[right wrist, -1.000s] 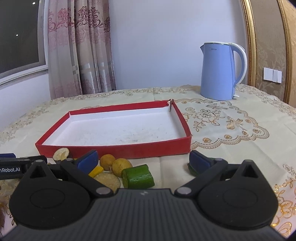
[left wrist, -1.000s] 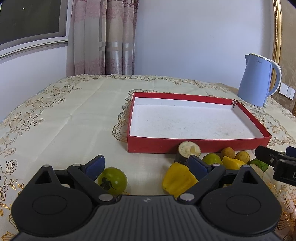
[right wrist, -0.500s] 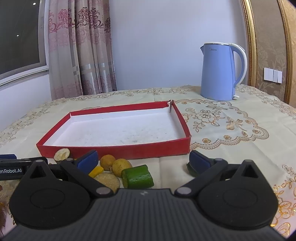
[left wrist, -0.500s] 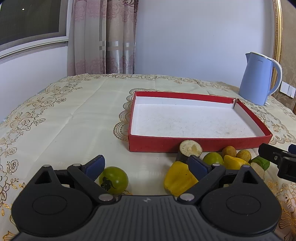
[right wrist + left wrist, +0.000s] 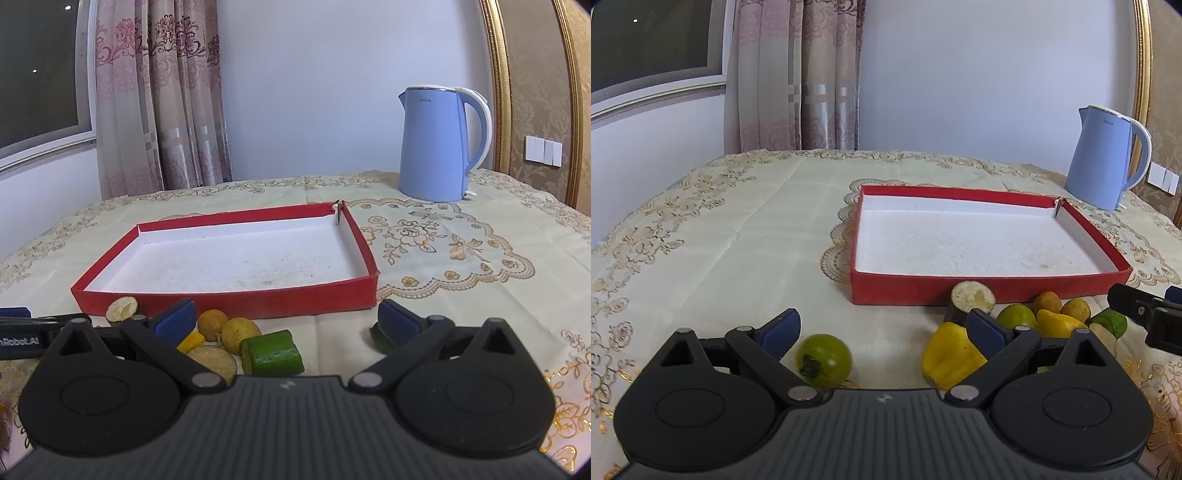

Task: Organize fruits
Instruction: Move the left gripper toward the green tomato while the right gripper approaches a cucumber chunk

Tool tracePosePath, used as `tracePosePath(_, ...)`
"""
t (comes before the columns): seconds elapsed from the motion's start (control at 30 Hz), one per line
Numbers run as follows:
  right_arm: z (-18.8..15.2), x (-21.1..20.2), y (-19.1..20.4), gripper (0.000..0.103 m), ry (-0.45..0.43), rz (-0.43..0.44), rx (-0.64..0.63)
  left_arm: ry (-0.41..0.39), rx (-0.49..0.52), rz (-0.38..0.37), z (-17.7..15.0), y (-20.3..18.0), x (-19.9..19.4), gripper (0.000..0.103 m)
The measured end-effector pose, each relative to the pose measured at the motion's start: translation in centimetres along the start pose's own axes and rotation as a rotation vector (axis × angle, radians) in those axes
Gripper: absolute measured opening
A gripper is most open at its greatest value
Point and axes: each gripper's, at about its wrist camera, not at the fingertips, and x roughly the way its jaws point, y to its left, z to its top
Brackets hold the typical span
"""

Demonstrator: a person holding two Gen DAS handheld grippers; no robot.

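Note:
An empty red tray with a white floor stands on the tablecloth; it also shows in the right wrist view. In front of it lies a row of fruit pieces. My left gripper is open over a green tomato and a yellow pepper piece. A cut eggplant piece, a green fruit and small yellow fruits lie further right. My right gripper is open over a green cucumber chunk, two yellow fruits and a pale slice.
A blue electric kettle stands at the back right behind the tray, also in the left wrist view. The right gripper's tip shows at the left view's right edge. Curtains and a wall lie beyond the table.
Both grippers have pulled back and risen slightly, so the tray and fruits sit a little lower and farther in view. Nothing was grasped or moved.

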Motion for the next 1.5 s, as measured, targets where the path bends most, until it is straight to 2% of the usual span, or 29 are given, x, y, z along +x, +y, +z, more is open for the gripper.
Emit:
tracePosePath(0.4,0.0,0.0,-1.2,0.103,0.005,0.004,0.038,-0.017,-0.004,0.041,0.1,4.4,-1.9,0.097)
tracePosePath(0.53,-0.1,0.2,-1.6,0.103,0.009,-0.001,0.055,-0.011,0.058,0.002,-0.1,2.6,-1.4,0.097)
tracePosePath(0.63,-0.2,0.1,-1.8,0.103,0.01,-0.009,0.06,0.008,0.134,0.01,-0.3,0.4,-0.5,0.097)
tracePosePath(0.7,-0.2,0.1,-2.1,0.103,0.011,-0.017,0.062,0.025,0.149,0.015,-0.4,-0.2,0.3,0.097)
tracePosePath(0.83,-0.4,0.1,-2.7,0.103,0.016,-0.033,0.072,0.021,0.122,0.027,-0.1,-0.4,0.8,0.097)
tracePosePath(1.13,-0.6,0.7,-3.2,0.103,0.031,-0.034,0.082,0.024,0.108,0.003,0.3,1.1,0.6,0.098)
tracePosePath(1.27,-0.8,0.9,-3.4,0.103,0.036,-0.032,0.093,0.003,0.107,0.033,0.4,2.0,0.4,0.098)
tracePosePath(1.33,-0.8,1.0,-3.4,0.103,0.038,-0.03,0.095,0.018,0.089,0.021,0.5,2.9,0.5,0.098)
tracePosePath(1.5,-0.8,1.0,-3.7,0.103,0.035,-0.034,0.1,0.039,0.066,0.054,0.1,4.0,1.1,0.098)
